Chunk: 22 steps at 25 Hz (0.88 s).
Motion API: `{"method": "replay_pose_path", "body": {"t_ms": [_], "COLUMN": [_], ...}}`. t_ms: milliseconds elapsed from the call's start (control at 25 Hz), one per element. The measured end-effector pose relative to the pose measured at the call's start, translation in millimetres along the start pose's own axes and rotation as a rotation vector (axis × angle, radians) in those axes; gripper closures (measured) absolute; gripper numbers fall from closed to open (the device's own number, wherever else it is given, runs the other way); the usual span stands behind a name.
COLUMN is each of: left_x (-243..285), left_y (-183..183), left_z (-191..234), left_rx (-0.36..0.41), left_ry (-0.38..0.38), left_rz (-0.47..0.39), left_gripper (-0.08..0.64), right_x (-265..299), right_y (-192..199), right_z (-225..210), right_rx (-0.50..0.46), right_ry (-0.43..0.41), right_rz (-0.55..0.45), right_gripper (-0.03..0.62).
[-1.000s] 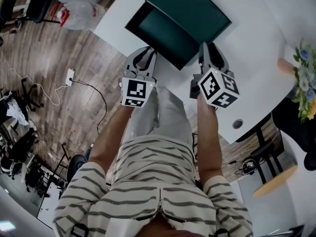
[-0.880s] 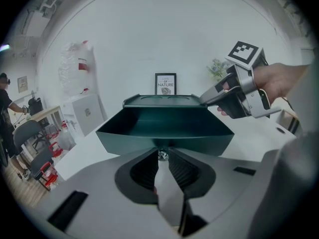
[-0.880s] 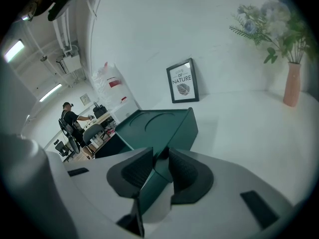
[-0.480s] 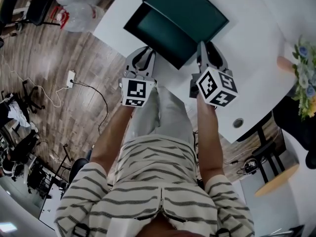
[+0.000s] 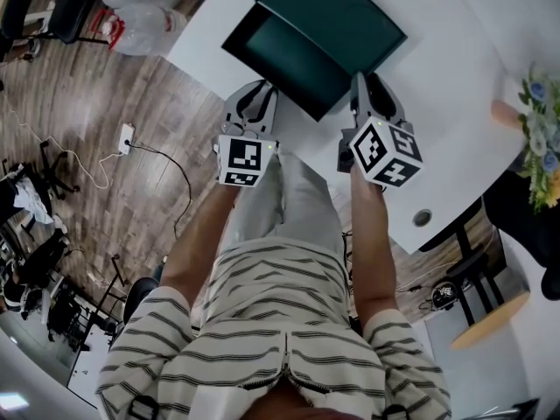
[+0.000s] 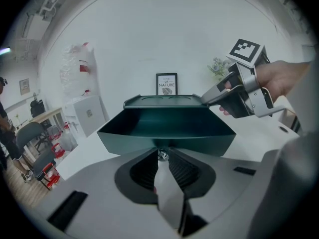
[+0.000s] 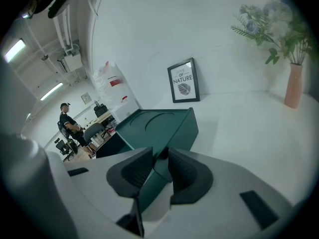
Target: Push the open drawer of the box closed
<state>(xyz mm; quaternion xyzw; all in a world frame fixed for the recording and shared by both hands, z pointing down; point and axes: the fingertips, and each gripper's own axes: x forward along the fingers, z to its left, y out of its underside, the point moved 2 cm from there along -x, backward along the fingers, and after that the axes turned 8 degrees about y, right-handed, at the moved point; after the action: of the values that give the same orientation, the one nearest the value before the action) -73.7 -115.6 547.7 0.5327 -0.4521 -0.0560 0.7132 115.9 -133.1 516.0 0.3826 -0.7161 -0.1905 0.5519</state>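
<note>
A dark green box (image 5: 346, 11) stands on the white table (image 5: 455, 77), its drawer (image 5: 284, 55) pulled out towards me. My left gripper (image 5: 256, 96) is at the drawer's front wall (image 6: 167, 129). Its jaws (image 6: 160, 154) stand a little apart, with a small shiny knob (image 6: 161, 156) at the gap between the tips. My right gripper (image 5: 371, 86) is at the box's near right corner. Its jaws (image 7: 160, 156) have just been opening and straddle the box's corner edge (image 7: 158, 176). The right gripper (image 6: 219, 97) also shows beside the box in the left gripper view.
A framed leaf print (image 7: 184, 80) leans on the wall behind the box. A pink vase of flowers (image 7: 293, 86) stands at the table's right. The table's curved edge runs just left of the drawer, above wood floor with bags (image 5: 131, 16). A person (image 7: 67, 123) sits far off.
</note>
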Motion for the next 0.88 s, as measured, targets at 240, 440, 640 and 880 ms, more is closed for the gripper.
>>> {"method": "replay_pose_path", "body": {"t_ms": [240,440,640,880], "left_x": [2.3,2.3,13.5,19.0], "left_y": [-1.2,-3.4,-17.3,-20.9], "left_z": [-0.9,0.0,-1.3,-0.9], "left_rx": [0.015,0.027,0.044,0.045], "left_ry": [-0.004,0.004,0.016,0.022], "left_rz": [-0.003,-0.009,-0.029,-0.027], "left_gripper": [0.494,0.494,0.495,0.495], "right_x": [0.2,0.2,0.1,0.7], "right_y": [-0.3,-0.6,-1.6,-0.6], "right_z": [-2.2,-0.7,-1.0,-2.0], "right_rx": [0.007,0.001,-0.004,-0.008], "right_ry": [0.001,0.001,-0.005,-0.012], "right_rz": [-0.001,0.005,0.011,0.017], "right_gripper": [0.486,0.486,0.485,0.483]}}
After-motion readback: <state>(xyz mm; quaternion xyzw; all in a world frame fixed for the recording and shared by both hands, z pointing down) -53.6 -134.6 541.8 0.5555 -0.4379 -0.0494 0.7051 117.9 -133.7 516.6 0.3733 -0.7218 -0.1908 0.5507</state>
